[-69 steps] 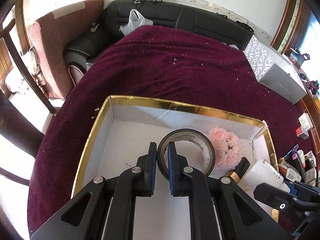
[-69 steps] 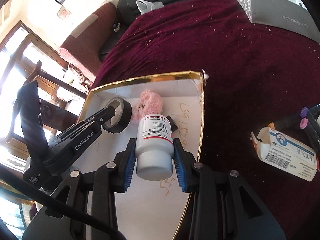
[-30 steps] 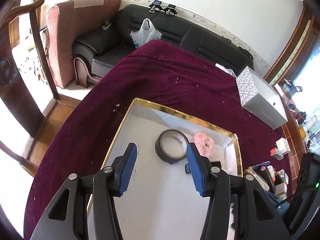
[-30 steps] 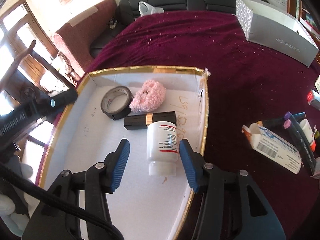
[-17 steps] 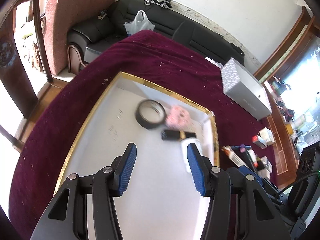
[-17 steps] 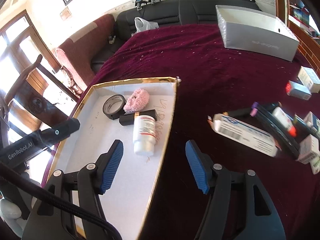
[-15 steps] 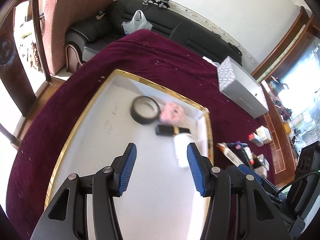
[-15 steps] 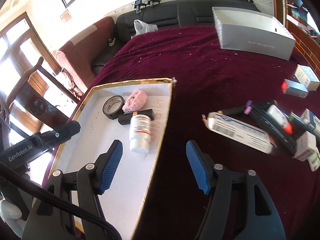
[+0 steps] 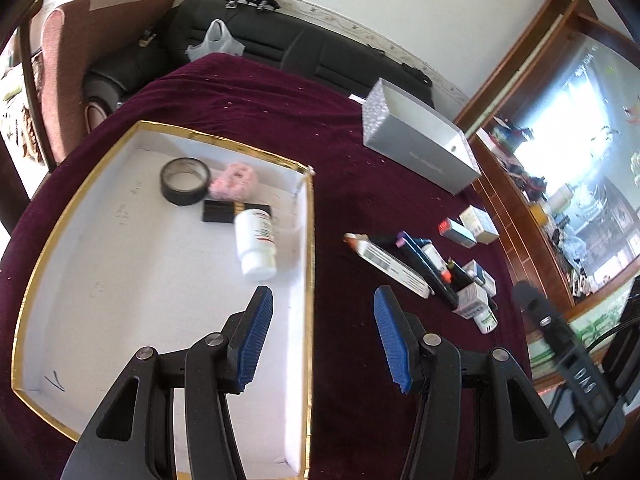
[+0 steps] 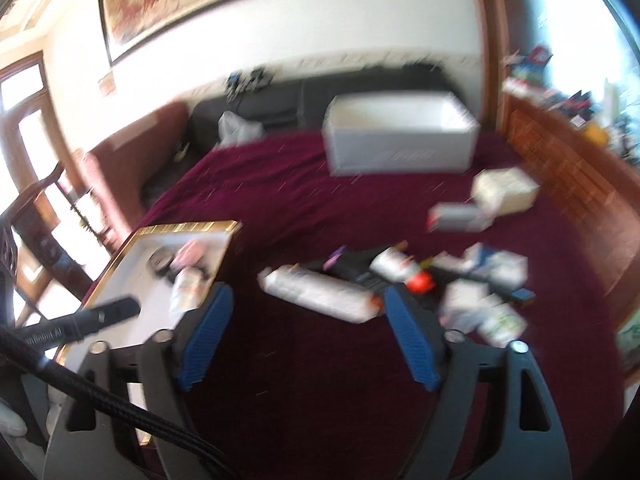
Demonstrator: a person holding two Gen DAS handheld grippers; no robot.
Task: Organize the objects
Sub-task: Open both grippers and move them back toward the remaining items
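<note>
A gold-rimmed white tray (image 9: 308, 240) lies on the maroon cloth. In it lie a black tape roll (image 9: 185, 181), a pink fluffy toy (image 9: 234, 180), a black bar (image 9: 228, 211) and a white pill bottle (image 9: 256, 244) on its side. My left gripper (image 9: 320, 336) is open and empty above the tray's right rim. My right gripper (image 10: 308, 332) is open and empty, above the cloth before a long white box (image 10: 320, 294). The right wrist view is blurred; the tray (image 10: 120, 264) sits at its left.
A cluster of small boxes, tubes and pens (image 9: 452, 272) lies on the cloth right of the tray, also in the right wrist view (image 10: 472, 280). A grey box (image 9: 420, 148) stands at the back. A wooden sideboard (image 9: 520, 216) borders the right. A black sofa (image 9: 320, 56) is behind.
Both grippers let go of the tape roll and the pill bottle in the tray, opened, pulled back and swung right toward the cluster of small items.
</note>
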